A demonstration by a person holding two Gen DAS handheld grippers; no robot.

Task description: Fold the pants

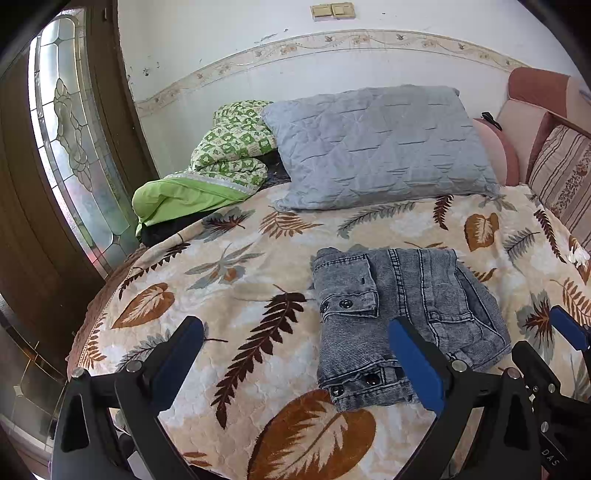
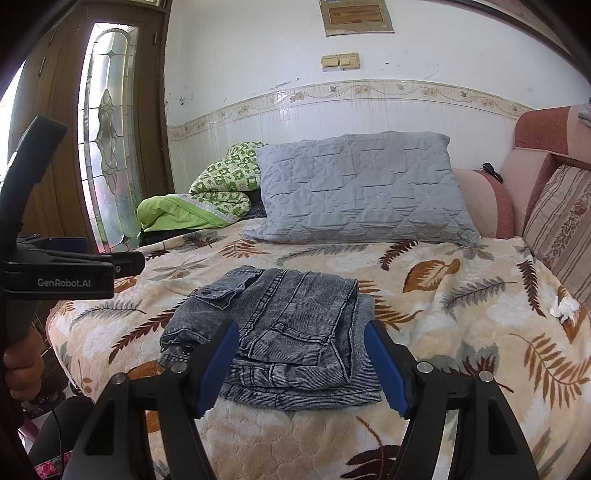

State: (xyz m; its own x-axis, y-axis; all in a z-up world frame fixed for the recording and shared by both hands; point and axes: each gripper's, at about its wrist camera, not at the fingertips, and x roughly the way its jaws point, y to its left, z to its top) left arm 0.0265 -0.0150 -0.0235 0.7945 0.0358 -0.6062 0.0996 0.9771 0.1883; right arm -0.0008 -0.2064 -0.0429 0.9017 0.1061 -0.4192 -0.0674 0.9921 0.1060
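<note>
Folded jeans (image 1: pixel 402 317) lie on the leaf-print bedspread (image 1: pixel 236 280), below the grey pillow (image 1: pixel 376 147). The left gripper (image 1: pixel 295 354) is spread wide and empty over the bedspread; the right gripper (image 2: pixel 301 363) is also wide, holding nothing. Only the right view shows a hand (image 2: pixel 22 365) gripping the left handle, and a wall plaque (image 2: pixel 356 16)

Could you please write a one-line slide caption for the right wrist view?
Open right gripper poised before folded grey jeans on a leaf-print bedspread.
</note>
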